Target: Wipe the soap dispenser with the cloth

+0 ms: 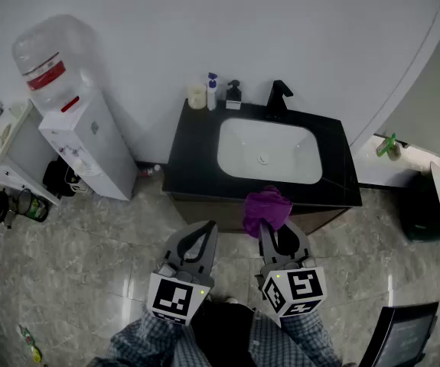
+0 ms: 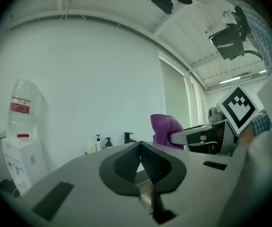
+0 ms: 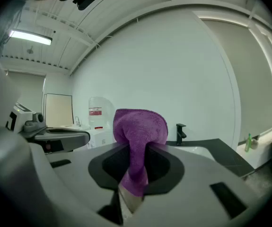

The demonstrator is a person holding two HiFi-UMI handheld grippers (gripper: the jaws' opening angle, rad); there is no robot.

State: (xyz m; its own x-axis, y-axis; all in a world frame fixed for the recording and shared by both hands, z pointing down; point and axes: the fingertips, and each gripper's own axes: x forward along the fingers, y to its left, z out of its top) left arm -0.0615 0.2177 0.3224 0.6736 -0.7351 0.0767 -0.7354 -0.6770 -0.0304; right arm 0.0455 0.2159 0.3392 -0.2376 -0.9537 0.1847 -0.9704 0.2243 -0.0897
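Closest in, the left gripper [image 1: 203, 228] hangs above the floor tiles [image 1: 89, 258], short of the vanity's front edge. Its own view shows the jaws pressed together at their tips with nothing between them. Just to its right, the right gripper [image 1: 270, 226] is clamped on the purple cloth [image 1: 266, 207]. In the right gripper view the cloth [image 3: 140, 126] is pinched between the jaws and bulges out above them in a rounded bunch. In the head view that bunch overlaps the front edge of the black countertop [image 1: 193, 151].

Past the front edge lies the white sink basin [image 1: 242, 140], set in the middle of the countertop. A black faucet [image 1: 278, 98] stands behind it at the back edge.

The soap dispenser [image 1: 233, 92], dark with a pump top, stands at the back edge just left of the faucet, well apart from both grippers. A blue-capped bottle [image 1: 212, 90] and a pale cup [image 1: 197, 96] stand further along toward the back left corner.

Off the vanity's left side a water cooler [image 1: 82, 140] stands against the wall. To the right, a green bottle [image 1: 388, 145] lies on a ledge.
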